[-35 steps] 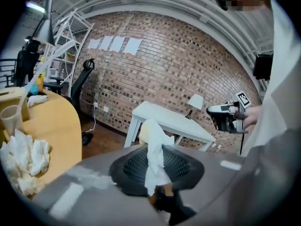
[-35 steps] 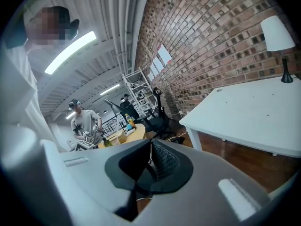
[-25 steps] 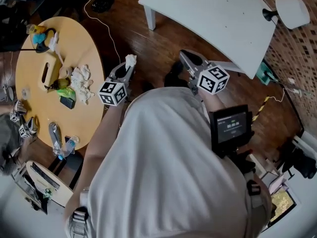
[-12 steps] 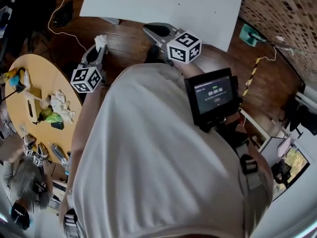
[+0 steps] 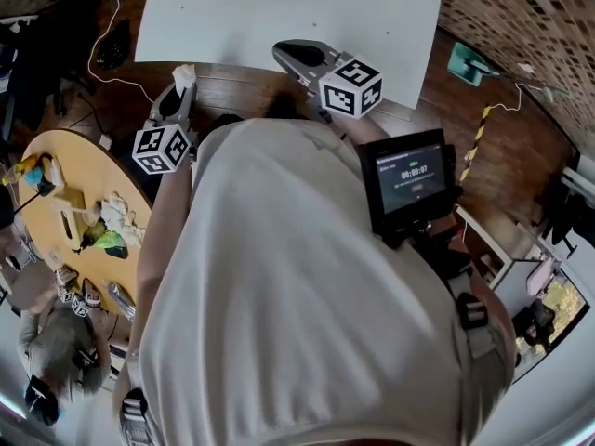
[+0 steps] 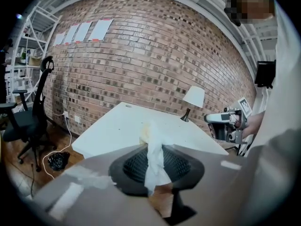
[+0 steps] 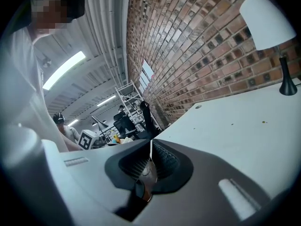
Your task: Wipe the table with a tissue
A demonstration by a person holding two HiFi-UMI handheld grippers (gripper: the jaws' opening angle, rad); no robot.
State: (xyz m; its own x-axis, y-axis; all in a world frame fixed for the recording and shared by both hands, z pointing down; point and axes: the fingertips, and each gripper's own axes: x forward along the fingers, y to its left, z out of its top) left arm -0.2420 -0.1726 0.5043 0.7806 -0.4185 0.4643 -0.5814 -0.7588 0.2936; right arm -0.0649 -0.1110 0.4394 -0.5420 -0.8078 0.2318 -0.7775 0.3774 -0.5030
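My left gripper [image 5: 179,89] is shut on a crumpled white tissue [image 5: 185,74], which sticks out past the jaw tips and hangs down between them in the left gripper view [image 6: 153,160]. It hovers over the wooden floor just short of the white table's [image 5: 288,12] near edge. My right gripper [image 5: 286,52] is shut with nothing in it, its tip over that same edge. The bare white tabletop [image 6: 123,125] lies ahead in the left gripper view and spreads to the right [image 7: 244,121] in the right gripper view.
A white lamp [image 6: 194,98] stands on the table's far side by the brick wall. A round wooden table [image 5: 56,203] with tissues and bottles sits at the left. An office chair [image 6: 28,121] and a floor cable [image 5: 98,40] are nearby. Another person [image 5: 56,347] sits lower left.
Both grippers have swung away from the round wooden table to the near edge of the white table. The tissue has stayed in the left gripper.
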